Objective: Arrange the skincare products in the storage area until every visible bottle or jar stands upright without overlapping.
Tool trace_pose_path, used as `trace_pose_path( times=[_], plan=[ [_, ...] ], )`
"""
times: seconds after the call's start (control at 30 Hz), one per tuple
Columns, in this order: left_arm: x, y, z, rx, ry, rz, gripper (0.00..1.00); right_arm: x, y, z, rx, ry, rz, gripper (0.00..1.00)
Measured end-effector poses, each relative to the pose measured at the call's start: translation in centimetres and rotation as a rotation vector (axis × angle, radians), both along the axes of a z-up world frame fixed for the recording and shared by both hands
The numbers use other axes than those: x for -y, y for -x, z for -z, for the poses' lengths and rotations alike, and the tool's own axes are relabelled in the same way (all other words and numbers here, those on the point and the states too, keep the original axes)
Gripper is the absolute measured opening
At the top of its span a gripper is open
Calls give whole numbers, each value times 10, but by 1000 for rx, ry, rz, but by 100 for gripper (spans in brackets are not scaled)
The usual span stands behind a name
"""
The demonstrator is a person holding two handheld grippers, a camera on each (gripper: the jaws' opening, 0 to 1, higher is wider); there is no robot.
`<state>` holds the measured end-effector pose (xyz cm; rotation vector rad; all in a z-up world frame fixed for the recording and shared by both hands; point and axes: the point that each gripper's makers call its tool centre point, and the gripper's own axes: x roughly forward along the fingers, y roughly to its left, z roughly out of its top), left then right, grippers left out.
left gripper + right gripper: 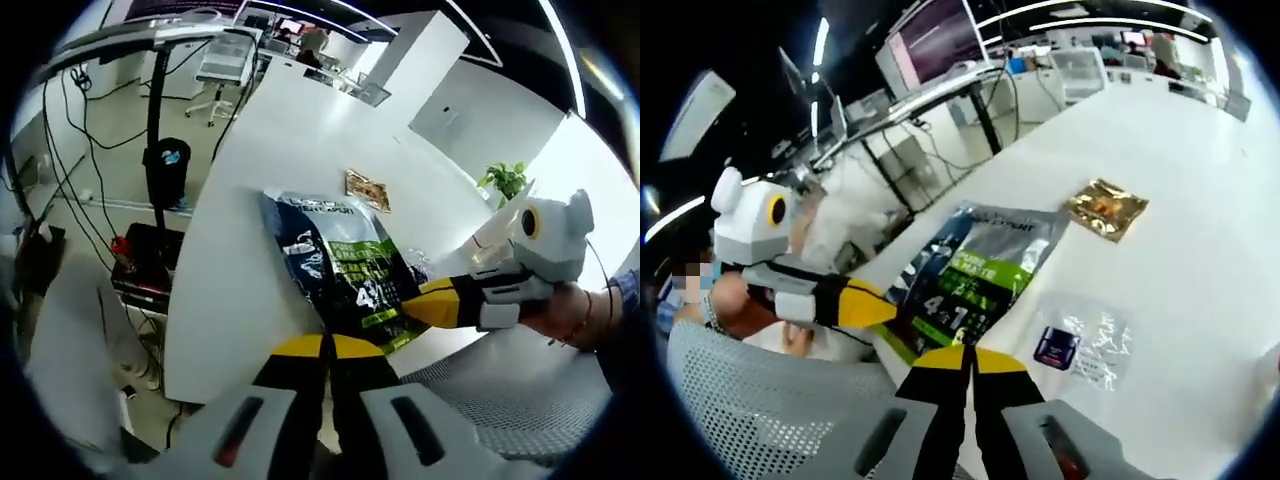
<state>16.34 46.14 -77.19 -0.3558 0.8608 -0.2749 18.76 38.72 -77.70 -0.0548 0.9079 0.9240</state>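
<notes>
Both tongs look pressed closed on the near edge of the dark pouch (345,275) with green lettering, lying flat on the white bench (260,200); my left tongs (327,350) meet it at its bottom edge, and my right tongs (967,358) do likewise; a gold foil sachet (1105,208) lies beyond the pouch, apart from it; from the right gripper view I see a clear bag holding a small dark purple jar (1057,346) just beside the pouch; from the left gripper view, a potted plant (505,180) far off.
</notes>
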Motion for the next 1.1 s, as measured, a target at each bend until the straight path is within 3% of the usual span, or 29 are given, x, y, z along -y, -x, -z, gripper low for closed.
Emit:
trace_pose_path(
  times=[0.1,0.27,0.33,0.57,0.67,0.73,0.97,1.03,1.1],
  plan=[
    [0,-1,0,-11,-43,41,0,0,-1,0,64,45,-59,0],
    [0,-2,1,5,-53,46,0,0,0,0,81,56,-61,0],
    [-1,-2,1,-7,-28,13,0,0,0,0,71,52,-44,0],
    [0,-1,1,14,-40,40,0,0,-1,0,88,61,-58,0],
    [-1,-1,1,-4,3,2,0,0,-2,0,60,51,-33,0],
    [-1,-2,1,3,-26,45,0,0,-1,0,61,58,-41,0],
    [-1,-1,1,-3,-1,33,0,1,-2,1,57,33,-63,0],
    [0,-3,1,6,47,-6,0,0,-2,0,21,-11,-52,0],
    [-2,-4,2,4,71,-33,0,1,-2,0,-58,-58,9,0]
  ],
)
